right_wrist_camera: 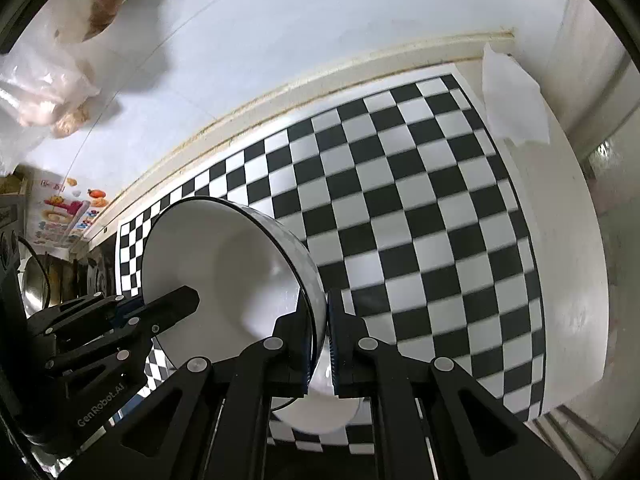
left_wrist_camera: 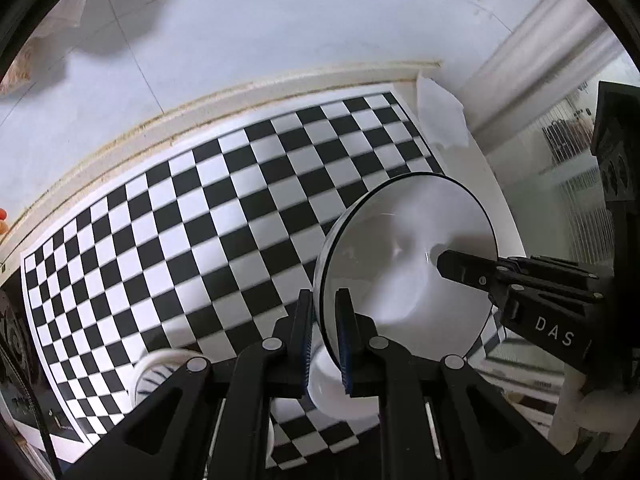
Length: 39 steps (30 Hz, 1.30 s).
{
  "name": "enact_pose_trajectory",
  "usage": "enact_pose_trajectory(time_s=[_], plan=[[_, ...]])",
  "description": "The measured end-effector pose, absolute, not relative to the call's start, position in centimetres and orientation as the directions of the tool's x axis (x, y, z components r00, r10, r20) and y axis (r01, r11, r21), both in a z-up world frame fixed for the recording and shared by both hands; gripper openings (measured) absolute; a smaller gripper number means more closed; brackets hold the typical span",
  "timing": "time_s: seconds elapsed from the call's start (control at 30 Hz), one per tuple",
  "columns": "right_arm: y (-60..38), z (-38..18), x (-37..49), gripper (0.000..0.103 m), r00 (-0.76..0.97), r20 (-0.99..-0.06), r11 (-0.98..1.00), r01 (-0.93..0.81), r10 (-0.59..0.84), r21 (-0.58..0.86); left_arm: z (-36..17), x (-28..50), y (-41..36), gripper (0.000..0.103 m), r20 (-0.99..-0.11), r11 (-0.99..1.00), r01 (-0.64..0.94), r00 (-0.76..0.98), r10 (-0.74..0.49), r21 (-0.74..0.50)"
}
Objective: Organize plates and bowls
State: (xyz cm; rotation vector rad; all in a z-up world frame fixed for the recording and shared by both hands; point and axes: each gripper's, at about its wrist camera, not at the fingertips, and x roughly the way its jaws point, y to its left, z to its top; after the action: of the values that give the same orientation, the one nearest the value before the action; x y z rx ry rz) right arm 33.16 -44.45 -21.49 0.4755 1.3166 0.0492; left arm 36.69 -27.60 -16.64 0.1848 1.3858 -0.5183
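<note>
A white bowl (left_wrist_camera: 404, 248) with a thin dark rim is held tilted on its side above the checkered mat (left_wrist_camera: 200, 216). My left gripper (left_wrist_camera: 325, 336) is shut on the bowl's rim at its left edge. My right gripper (right_wrist_camera: 320, 332) is shut on the opposite rim of the same bowl (right_wrist_camera: 224, 256). Each gripper shows in the other's view: the right one (left_wrist_camera: 520, 292) reaches in from the right, the left one (right_wrist_camera: 120, 320) from the left. A white striped dish (left_wrist_camera: 160, 372) sits low on the mat beside the left gripper.
The mat (right_wrist_camera: 420, 208) lies on a white counter against a tiled wall. A crumpled white paper (right_wrist_camera: 512, 100) leans in the back right corner. Plastic bags of food (right_wrist_camera: 52, 92) hang at the upper left. A window grille (left_wrist_camera: 576, 184) is at the right.
</note>
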Motion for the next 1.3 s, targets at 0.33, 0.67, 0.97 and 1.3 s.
enact_pose_trajectory(time_s=[0.33,0.67,0.97,1.3], plan=[[-43.5,-23.9,28.0,0.008,0.230,-0.921,0.894,0.254,0.314,0.368,-18.9,32.9,-26.7,0.009,-0.974,0.864,0.469,0.033,-0.226,-0.184],[-42.4,-29.1,26.2,0.009,0.133,-0.939,0.897,0.280,0.316,0.342,-23.7,31.5,-26.7,0.009,-0.987,0.867,0.473,-0.040,-0.156,-0.156],[-41.3,-32.4,25.9,0.009,0.067,-0.950,0.906,0.285,0.306,0.312,-26.8,30.8,-26.4,0.009,-0.991,0.867,0.481,-0.086,-0.101,-0.130],[-40.4,-33.5,25.9,0.010,0.047,-0.957,0.915,0.285,0.285,0.286,-28.0,30.3,-26.9,0.009,-0.997,0.866,0.496,-0.052,-0.053,-0.072]])
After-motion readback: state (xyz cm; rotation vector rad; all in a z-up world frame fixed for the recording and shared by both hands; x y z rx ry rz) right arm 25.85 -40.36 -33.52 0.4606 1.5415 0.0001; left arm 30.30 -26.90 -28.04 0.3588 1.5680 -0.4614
